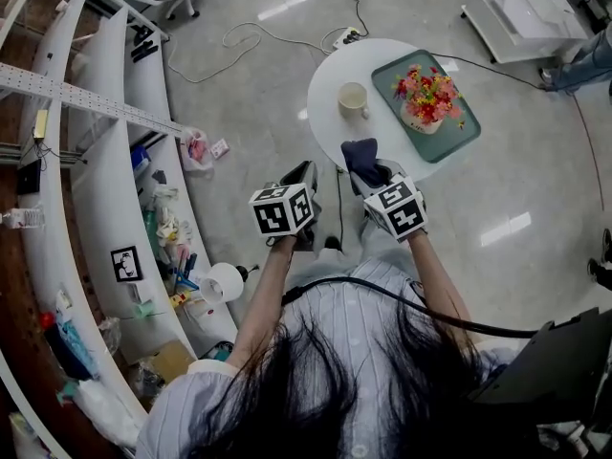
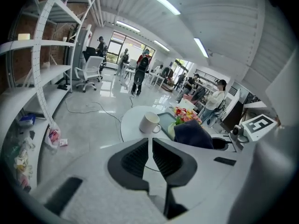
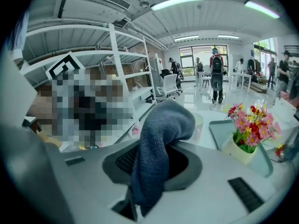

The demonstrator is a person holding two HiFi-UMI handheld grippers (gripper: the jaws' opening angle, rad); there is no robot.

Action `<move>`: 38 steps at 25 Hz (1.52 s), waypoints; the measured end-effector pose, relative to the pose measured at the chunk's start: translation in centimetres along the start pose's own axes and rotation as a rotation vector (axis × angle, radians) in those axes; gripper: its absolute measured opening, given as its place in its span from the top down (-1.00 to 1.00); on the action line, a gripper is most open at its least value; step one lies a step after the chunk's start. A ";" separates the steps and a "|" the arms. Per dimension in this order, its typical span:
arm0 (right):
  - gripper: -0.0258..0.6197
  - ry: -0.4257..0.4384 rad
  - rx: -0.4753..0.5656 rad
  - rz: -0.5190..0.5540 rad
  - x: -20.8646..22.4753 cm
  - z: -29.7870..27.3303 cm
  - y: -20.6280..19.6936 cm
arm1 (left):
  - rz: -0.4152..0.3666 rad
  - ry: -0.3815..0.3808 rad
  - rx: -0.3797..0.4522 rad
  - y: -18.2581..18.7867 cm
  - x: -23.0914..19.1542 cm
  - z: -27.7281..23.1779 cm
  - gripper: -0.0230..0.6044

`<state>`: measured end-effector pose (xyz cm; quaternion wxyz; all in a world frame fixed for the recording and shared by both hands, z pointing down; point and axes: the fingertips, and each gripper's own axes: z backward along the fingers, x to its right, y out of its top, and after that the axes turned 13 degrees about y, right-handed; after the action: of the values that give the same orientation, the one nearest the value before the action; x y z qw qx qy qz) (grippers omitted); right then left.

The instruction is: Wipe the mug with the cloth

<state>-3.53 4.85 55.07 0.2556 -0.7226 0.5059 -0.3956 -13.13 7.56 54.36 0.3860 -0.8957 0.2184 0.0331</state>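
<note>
Cloth gripped, mug on table
Pinches the dark cloth in the right gripper, left gripper beside it nearly closed and empty; white mug upright on the round table, near the flower tray

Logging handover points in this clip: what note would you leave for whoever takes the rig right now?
Right gripper: shut on the cloth, near the table edge.
Left gripper: shut, empty.
Mug: upright on the table beside the tray, neither gripper touching it.
Done: cloth is in hand.
Left: hold the mug and wipe it.
</note>
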 end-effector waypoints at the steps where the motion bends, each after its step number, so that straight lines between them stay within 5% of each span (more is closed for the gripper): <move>1: 0.58 -0.003 0.009 -0.006 -0.4 0.0 0.2 | -0.022 -0.006 0.010 0.1 -0.1 0.4 0.79; 21: 0.58 -0.058 0.091 -0.035 -4.5 2.3 1.8 | -0.451 -0.205 0.246 3.3 3.6 5.1 0.79; 28: 0.58 -0.058 0.121 -0.061 -5.0 3.7 1.7 | -0.519 -0.244 0.273 2.9 4.9 6.1 0.79; 38: 0.58 -0.061 0.108 -0.074 -4.3 4.7 1.5 | -0.511 -0.246 0.251 2.3 5.9 5.7 0.79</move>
<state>-1.20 8.16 50.01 0.2948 -0.7377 0.4488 -0.4093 -8.11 8.03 47.40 0.5129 -0.8562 -0.0597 0.0162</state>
